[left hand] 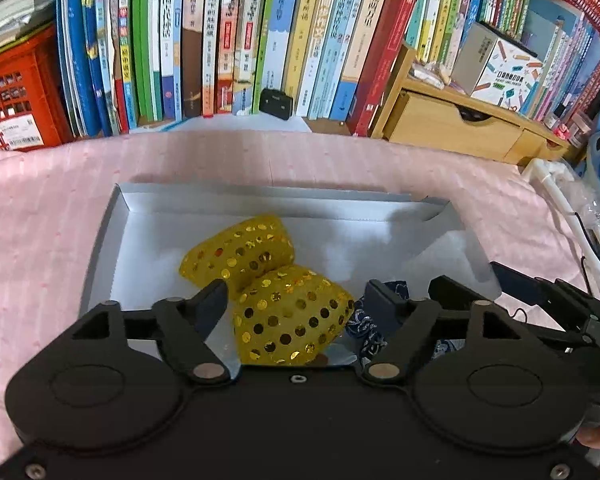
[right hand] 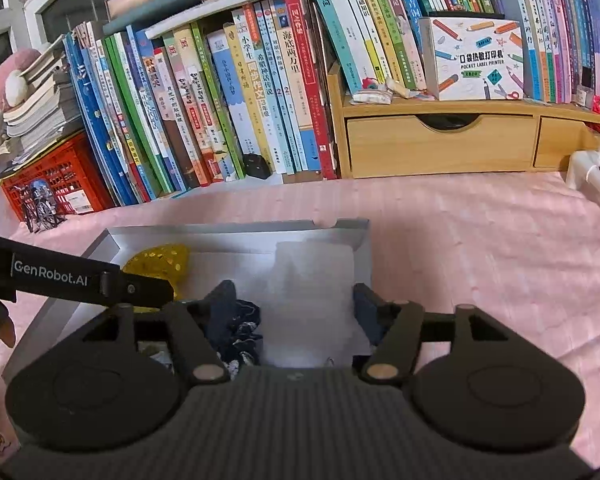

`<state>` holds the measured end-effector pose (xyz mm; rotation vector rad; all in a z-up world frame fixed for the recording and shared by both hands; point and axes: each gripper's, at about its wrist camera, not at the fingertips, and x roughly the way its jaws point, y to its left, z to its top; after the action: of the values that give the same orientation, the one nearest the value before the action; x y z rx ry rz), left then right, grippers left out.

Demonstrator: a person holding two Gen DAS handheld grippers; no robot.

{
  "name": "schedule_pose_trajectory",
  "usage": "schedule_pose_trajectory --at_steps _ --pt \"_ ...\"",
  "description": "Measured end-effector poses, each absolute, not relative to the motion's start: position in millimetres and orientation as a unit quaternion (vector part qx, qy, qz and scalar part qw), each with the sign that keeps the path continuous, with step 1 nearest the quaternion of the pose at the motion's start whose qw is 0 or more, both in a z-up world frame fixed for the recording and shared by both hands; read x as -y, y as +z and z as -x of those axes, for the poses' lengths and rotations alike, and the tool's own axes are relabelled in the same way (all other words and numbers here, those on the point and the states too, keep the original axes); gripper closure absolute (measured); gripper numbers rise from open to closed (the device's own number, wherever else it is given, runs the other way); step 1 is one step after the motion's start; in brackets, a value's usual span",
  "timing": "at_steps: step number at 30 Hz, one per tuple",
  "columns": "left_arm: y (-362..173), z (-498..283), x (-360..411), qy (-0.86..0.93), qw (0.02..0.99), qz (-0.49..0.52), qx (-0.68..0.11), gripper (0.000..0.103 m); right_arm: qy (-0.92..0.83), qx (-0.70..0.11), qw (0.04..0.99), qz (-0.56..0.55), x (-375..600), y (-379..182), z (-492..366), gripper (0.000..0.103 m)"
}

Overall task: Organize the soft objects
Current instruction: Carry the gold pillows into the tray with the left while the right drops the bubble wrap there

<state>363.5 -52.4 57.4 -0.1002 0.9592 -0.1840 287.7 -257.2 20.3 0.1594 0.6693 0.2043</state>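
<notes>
Both grippers hang spread over the silver box [left hand: 112, 240] in mid-frame. Left gripper [left hand: 296, 300] straddles, without pinching, the nearer of two yellow sequined pouches [left hand: 292, 316]; the blue patterned cloth [left hand: 364, 320] lies just right. Right gripper [right hand: 294, 304] holds nothing. Pouches look light, squashy, sequins perhaps slippery: pinch mid-body.

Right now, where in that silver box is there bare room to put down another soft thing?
The bare floor of the silver box lies on its right, between the blue patterned cloth and the right wall, and along the far wall behind the yellow sequin bags. The near-left is crowded: bags, cloth and both open grippers, left gripper and right gripper.
</notes>
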Motion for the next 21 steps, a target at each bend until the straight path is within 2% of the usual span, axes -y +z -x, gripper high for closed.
schedule_pose_trajectory --at_steps 5,21 --pt "73.0 -351.6 48.1 -0.090 0.891 0.049 -0.443 0.022 0.102 -0.316 0.940 -0.078 256.9 30.4 -280.8 0.018" --pt "125.7 -260.0 33.9 -0.124 0.923 0.044 -0.362 0.018 0.122 -0.234 0.963 -0.054 258.7 81.2 -205.0 0.013"
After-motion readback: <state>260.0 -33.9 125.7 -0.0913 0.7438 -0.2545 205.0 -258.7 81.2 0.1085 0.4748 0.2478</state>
